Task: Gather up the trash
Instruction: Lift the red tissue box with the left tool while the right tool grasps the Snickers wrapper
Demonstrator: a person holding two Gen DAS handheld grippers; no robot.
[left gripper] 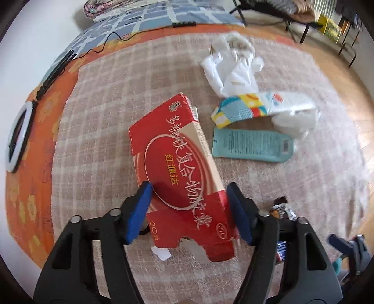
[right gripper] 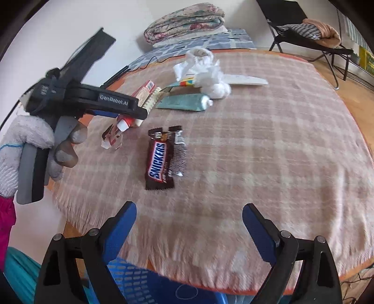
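A red medicine box (left gripper: 177, 168) with Chinese writing sits between the blue pads of my left gripper (left gripper: 189, 194), which is shut on it just above the pink checked blanket (left gripper: 112, 98). The box also shows in the right wrist view (right gripper: 145, 93), partly hidden by the left gripper (right gripper: 138, 114). My right gripper (right gripper: 189, 217) is open and empty over the blanket's near edge. A Snickers wrapper (right gripper: 160, 159) lies ahead of it. Farther on lie a teal tube (right gripper: 184, 101), crumpled white plastic (right gripper: 203, 67) and a colourful flat carton (left gripper: 257, 105).
A blue perforated basket (right gripper: 140, 285) sits below the right gripper at the blanket's edge. A folded quilt (right gripper: 184, 21) and a black folding chair (right gripper: 303, 28) stand at the back. A ring light (left gripper: 18, 138) lies at the left on the orange sheet.
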